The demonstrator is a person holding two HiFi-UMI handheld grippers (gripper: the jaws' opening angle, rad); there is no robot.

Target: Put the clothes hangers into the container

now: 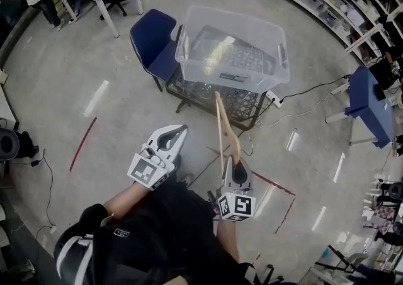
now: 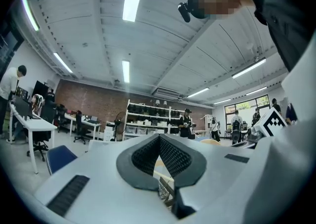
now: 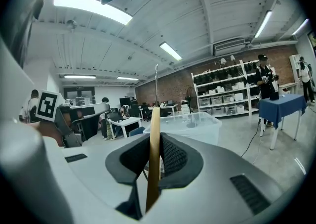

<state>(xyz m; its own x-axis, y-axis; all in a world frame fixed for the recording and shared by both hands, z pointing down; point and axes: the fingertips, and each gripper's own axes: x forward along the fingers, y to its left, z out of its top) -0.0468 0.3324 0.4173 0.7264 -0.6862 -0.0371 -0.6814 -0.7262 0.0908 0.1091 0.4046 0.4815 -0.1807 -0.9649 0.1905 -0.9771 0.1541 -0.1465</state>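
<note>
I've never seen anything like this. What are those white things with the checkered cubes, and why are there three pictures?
No robot here: a person holds a two-jaw gripper in each hand. The top-down picture comes from a camera on their head; the other two come from cameras riding on the grippers, looking along the jaws. The right gripper is clamped on a wooden clothes hanger, pointed toward a clear plastic container sitting on a wire rack. The left gripper is shut and empty.
</note>
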